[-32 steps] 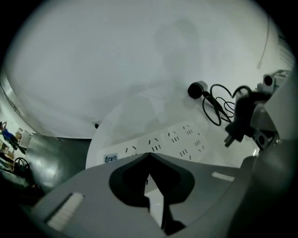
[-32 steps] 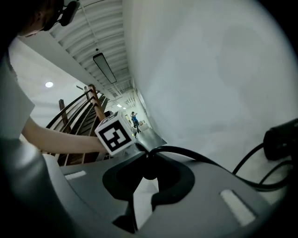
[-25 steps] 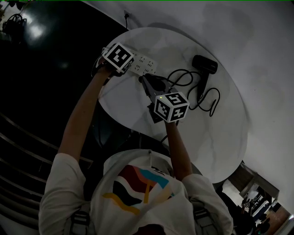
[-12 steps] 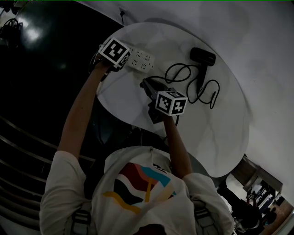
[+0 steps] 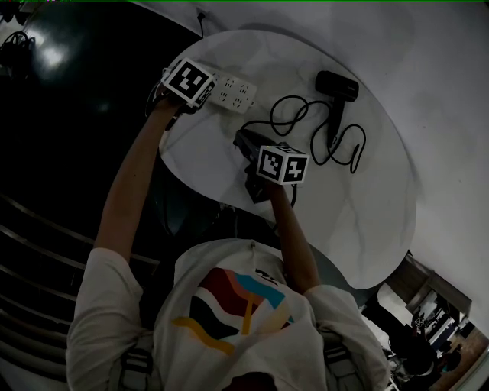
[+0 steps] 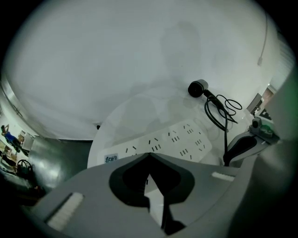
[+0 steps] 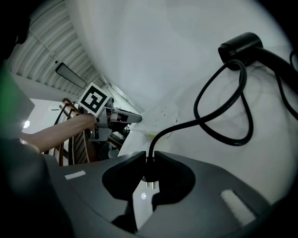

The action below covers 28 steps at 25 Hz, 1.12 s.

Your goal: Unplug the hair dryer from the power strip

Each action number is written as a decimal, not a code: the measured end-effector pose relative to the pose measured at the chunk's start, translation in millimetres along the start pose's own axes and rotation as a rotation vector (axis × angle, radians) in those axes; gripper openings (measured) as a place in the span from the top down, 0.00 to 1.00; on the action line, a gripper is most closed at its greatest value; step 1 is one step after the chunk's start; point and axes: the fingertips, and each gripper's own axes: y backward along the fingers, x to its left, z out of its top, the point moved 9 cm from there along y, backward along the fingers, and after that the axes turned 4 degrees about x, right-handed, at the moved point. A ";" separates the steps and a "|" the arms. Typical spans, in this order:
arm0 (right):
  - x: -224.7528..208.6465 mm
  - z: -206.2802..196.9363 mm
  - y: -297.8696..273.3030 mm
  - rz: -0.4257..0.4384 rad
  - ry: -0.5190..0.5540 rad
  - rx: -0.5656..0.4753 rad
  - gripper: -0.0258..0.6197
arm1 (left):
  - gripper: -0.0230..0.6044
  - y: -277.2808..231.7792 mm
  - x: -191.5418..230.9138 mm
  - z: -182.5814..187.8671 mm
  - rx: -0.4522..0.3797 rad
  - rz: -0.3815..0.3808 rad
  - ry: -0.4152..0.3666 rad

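Observation:
A white power strip (image 5: 233, 92) lies at the far left of the round white table (image 5: 359, 221). My left gripper (image 5: 200, 101) is shut, its tips (image 6: 148, 154) meeting over the strip's near end (image 6: 177, 139). The black hair dryer (image 5: 337, 85) lies at the far right, its cord (image 5: 290, 114) looping across the table. My right gripper (image 7: 149, 160) holds the cord's black plug (image 7: 149, 173) between its tips, prongs bare and pointing back at the camera, clear of the strip (image 7: 160, 116). Its jaws are opening slightly, with the plug still pinched.
The table edge runs close behind the power strip, with dark floor (image 5: 69, 114) to the left. A thin strip cable (image 5: 200, 15) leaves the table's far edge. The cord coils (image 7: 209, 121) lie between the right gripper and the dryer (image 7: 240, 46).
The right gripper has sunk toward the table with the plug and rolled, showing another cube face. The left gripper stays on the strip.

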 end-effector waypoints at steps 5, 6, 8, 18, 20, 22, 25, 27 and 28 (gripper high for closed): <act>-1.1 -2.1 2.0 -0.106 0.033 -0.008 0.85 | 0.97 -0.8 -1.6 -0.3 0.004 0.004 0.001; -1.1 -2.6 2.5 -0.128 0.045 -0.009 0.84 | 0.97 -1.1 -2.2 0.0 0.006 0.006 -0.003; -1.1 -3.1 3.4 -0.159 0.060 -0.007 0.81 | 0.97 -1.7 -2.9 1.2 0.011 0.008 -0.014; 1.8 -6.9 9.8 -0.229 0.119 -0.002 0.71 | 0.97 -0.7 -1.2 0.4 0.011 -0.001 -0.004; 3.2 -6.8 11.9 -0.237 0.132 -0.008 0.69 | 0.97 -0.7 -1.5 1.1 0.014 0.001 -0.006; 5.8 -6.6 14.3 -0.238 0.140 -0.016 0.69 | 0.97 -0.1 -1.6 1.0 0.010 0.003 -0.004; 9.7 -6.5 18.7 -0.240 0.152 -0.027 0.70 | 0.97 1.5 -2.0 -1.3 -0.002 0.004 0.009; 11.4 -4.7 21.6 -0.245 0.161 -0.036 0.71 | 0.97 2.3 -2.4 -2.9 -0.013 0.010 0.010; 12.3 -2.8 23.1 -0.246 0.165 -0.040 0.71 | 0.97 3.0 -2.5 -2.9 -0.023 0.021 0.003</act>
